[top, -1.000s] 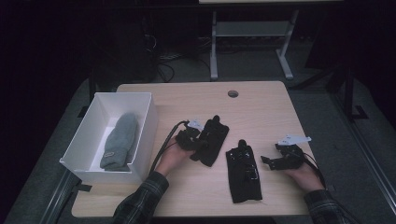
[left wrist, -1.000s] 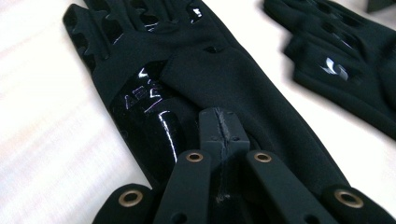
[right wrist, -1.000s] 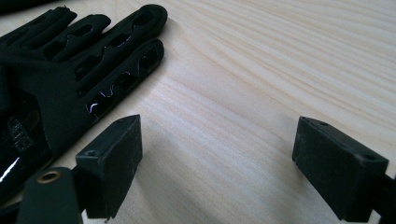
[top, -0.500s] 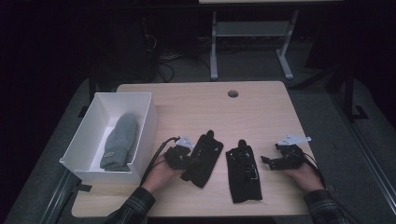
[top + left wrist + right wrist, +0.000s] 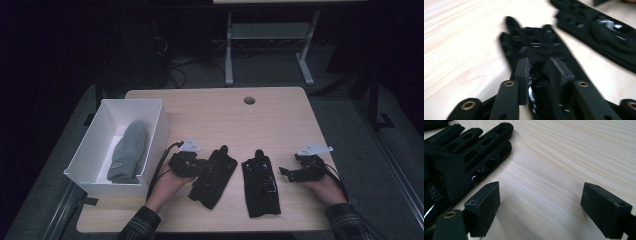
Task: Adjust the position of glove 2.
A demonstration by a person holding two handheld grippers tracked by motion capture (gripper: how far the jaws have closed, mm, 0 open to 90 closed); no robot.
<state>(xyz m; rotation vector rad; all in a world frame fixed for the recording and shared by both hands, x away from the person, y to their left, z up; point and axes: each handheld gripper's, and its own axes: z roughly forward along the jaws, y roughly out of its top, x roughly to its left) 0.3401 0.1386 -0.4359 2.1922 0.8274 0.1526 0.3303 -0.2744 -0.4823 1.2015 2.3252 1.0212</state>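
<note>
White box (image 5: 150,131) at the table's (image 5: 210,110) left edge: rectangular, thin smooth walls, open top. Inside lies 1 grey knit mitten (image 5: 128,150), fuzzy, rounded tip pointing away from the person, small tag near the cuff.

Table is pale wood with fine straight grain, rounded corners, 1 round cable hole (image 5: 249,100) near the far edge.

Just right of the box, left gripper (image 5: 200,169), black, held in the person's left hand (image 5: 167,186), white plate on top, cable looping back along the box wall. It sits over the cuff end of the left black glove (image 5: 214,175). In the left gripper view the fingers (image 5: 522,72) stand partly apart, having just been opening, with the glove's cuff bunched up between them; the pads look close to the fabric, but a firm pinch isn't clear. That glove (image 5: 534,47) is thin matte fabric with small shiny grip patches across the fingers, lying flat and tilted, fingertips toward the far right.

Next right, second black glove (image 5: 260,182), well apart from the first, flat, fingers pointing away, shiny print on the back; same slotted finger texture in the right gripper view (image 5: 471,152).

Far right, right gripper (image 5: 290,172) in the right hand (image 5: 327,187), low over bare table just beside that glove. Its fingers (image 5: 485,206) are square black blocks spread wide, nothing between them but wood.
</note>
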